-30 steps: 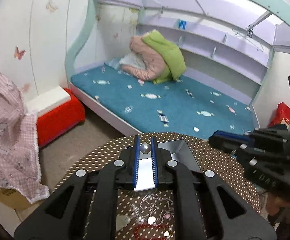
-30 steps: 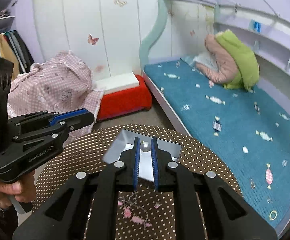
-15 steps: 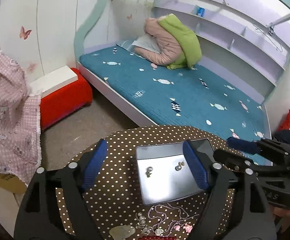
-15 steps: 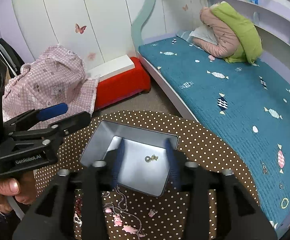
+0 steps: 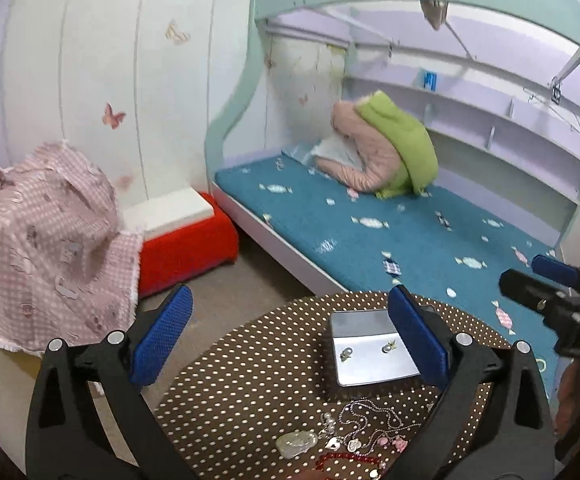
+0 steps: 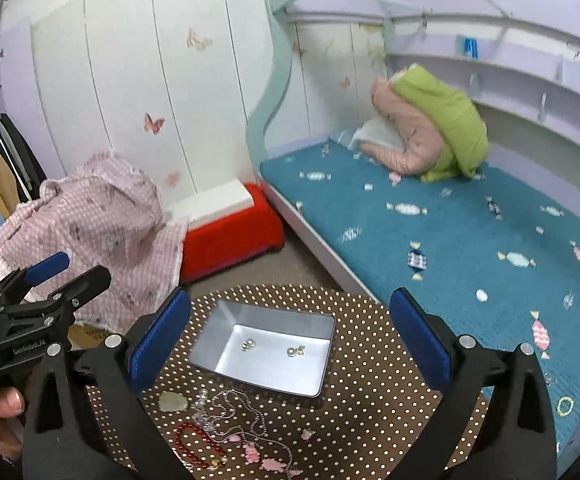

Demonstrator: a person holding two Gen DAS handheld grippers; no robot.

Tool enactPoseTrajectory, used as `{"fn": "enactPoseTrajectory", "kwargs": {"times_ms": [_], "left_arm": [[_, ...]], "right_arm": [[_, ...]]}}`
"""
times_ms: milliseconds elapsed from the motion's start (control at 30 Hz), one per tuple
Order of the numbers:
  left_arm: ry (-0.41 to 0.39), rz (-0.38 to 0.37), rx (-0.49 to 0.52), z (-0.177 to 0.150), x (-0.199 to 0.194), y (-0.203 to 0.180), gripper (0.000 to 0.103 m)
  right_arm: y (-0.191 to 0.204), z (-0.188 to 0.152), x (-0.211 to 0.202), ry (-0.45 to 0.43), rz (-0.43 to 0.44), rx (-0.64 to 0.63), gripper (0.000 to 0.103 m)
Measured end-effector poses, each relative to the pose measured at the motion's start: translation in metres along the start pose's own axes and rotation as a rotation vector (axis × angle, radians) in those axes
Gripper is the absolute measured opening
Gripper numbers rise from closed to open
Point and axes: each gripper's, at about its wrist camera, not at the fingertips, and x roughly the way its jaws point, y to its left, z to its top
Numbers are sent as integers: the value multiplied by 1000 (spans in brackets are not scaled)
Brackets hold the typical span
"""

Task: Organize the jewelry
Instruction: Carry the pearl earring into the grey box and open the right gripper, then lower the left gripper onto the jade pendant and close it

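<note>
Earrings lie in tin, frame centre; both jaws apart, empty. Next: necklace tangle, lower frame, needs pinching.

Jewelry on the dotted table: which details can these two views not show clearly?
- Two earrings in the metal tray: too small in both views to tell their design.
- Red bead bracelet: partly behind the right gripper body in the right wrist view; cut by the bottom edge in the left.
- Silver chains: tangled, count unclear.
- Tray's right end: hidden by a left gripper finger.
</note>
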Motion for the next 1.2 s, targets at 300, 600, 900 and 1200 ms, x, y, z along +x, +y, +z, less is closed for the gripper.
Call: {"fn": "enactPoseTrajectory", "kwargs": {"times_ms": [300, 600, 900, 1200], "left_arm": [[-76, 44, -28, -18, -58, 12, 98], [-99, 61, 6, -46, -90, 7, 98], [-57, 59, 9, -73, -96, 4, 98], [40, 65, 21, -94, -63, 3, 98]], "right_arm": [[12, -8, -54, -86, -25, -25, 96], [10, -36, -91, -138, -66, 4, 96], [9, -65, -101, -105, -76, 26, 96], [0, -84, -78, -26, -96, 35, 96]]}}
